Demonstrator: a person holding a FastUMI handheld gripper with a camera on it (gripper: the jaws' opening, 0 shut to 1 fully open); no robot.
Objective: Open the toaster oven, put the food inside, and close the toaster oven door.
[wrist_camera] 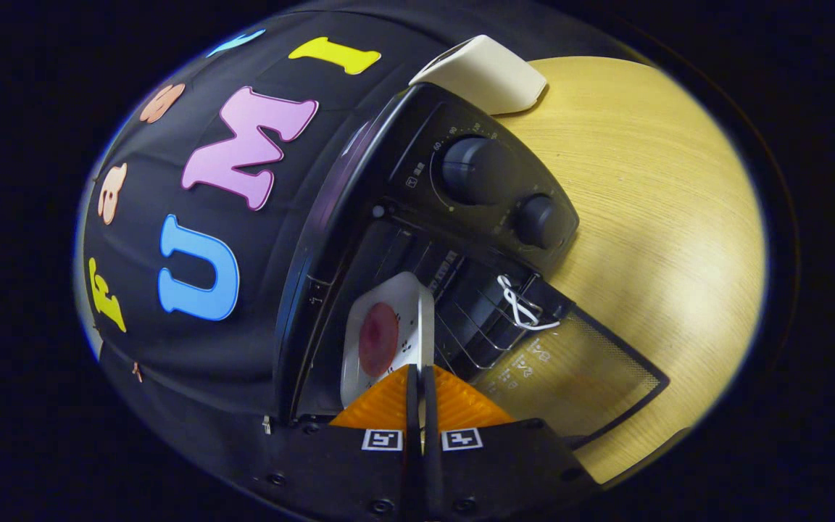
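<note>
- the toaster oven (388,239) stood on a pale wooden table (649,217), its glass door (570,377) swung fully down and lying open toward the table; the opening step looked complete
- the gripper (421,377) was held rolled over, so the whole scene appeared tilted; its two fingers were drawn together on the edge of a white plate (396,319), both appearing to press on its rim, with only a thin dark gap between them
- the plate carried a round, dark red piece of food (378,338) near its middle; plate and food sat just ahead of the fingers, at the mouth of the oven cavity, beside the wire rack (483,319)
- whether the plate already rested on the rack or was held clear of it could not be told
- step in hand, as judged: putting the food inside; the closing step was not yet done
- the plate's flat face ran in line with the fingers, its long axis pointing from the fingertips into the cavity; the far edge led inward
- next move, as judged: carry the plate deeper along that axis, keep it level with the rack wires, set it down, then part the fingers and draw back before lifting the door
- two knobs (472,168) sat on the control panel beside the cavity; a white tie (522,304) hung on the rack near the door hinge
- a cream-coloured object (486,72) lay beyond the oven; its nature was unclear
</note>
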